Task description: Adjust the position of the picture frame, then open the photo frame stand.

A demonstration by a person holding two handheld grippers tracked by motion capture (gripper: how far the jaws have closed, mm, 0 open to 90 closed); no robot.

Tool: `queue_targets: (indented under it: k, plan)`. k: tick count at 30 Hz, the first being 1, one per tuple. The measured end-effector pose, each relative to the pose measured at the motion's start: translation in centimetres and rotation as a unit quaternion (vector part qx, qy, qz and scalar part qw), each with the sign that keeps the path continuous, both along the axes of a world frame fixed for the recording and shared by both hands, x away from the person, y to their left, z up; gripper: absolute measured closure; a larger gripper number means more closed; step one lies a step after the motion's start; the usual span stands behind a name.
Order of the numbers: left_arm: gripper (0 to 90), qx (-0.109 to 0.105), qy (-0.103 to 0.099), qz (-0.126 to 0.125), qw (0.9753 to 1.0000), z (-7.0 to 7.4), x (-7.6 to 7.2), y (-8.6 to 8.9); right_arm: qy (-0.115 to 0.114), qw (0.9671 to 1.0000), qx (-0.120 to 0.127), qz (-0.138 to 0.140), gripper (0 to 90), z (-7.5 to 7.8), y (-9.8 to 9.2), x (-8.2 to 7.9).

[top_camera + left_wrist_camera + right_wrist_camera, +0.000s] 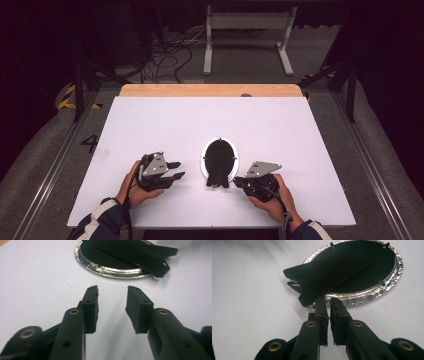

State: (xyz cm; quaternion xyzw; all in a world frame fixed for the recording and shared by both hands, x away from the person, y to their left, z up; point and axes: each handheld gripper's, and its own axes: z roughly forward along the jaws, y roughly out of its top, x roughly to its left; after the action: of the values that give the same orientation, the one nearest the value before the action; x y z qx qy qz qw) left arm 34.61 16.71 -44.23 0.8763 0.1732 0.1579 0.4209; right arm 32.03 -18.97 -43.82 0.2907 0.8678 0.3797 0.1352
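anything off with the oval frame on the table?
The oval frame lies face down on the white table, and its black stand flap sticks out past the silver rim. No visible damage or spills.

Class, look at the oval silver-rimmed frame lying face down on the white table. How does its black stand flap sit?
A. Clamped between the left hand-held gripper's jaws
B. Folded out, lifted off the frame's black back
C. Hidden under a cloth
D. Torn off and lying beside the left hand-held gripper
B: in the right gripper view the black stand flap rises off the back of the oval frame, casting a shadow on the table, with no gripper holding it.
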Motion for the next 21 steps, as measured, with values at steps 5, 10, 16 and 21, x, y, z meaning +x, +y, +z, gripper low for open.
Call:
queue_targets:
  k: [5, 10, 16, 21]
  plan:
    - [45.0, 0.019, -0.009, 0.018, 0.9996, -0.3, -0.9, 1.5, -0.001, 1.0, -0.002, 0.0, 79.0, 0.1, -0.1, -0.2]
    - [34.1, 0.0, 0.004, 0.056, 0.9984, -0.6, -1.7, 3.7, 0.0, 0.9999, -0.011, 0.006, 76.2, -0.1, 0.2, -0.4]
    - [20.1, -0.006, 0.011, 0.091, 0.9958, -0.9, -1.9, 5.0, 0.005, 0.9997, -0.018, 0.014, 73.2, -0.2, 0.4, -1.0]
    - [17.1, -0.013, 0.022, 0.1, 0.9946, -1.1, -1.6, 5.1, 0.012, 0.9995, -0.025, 0.017, 70.6, -0.7, 0.8, -0.7]
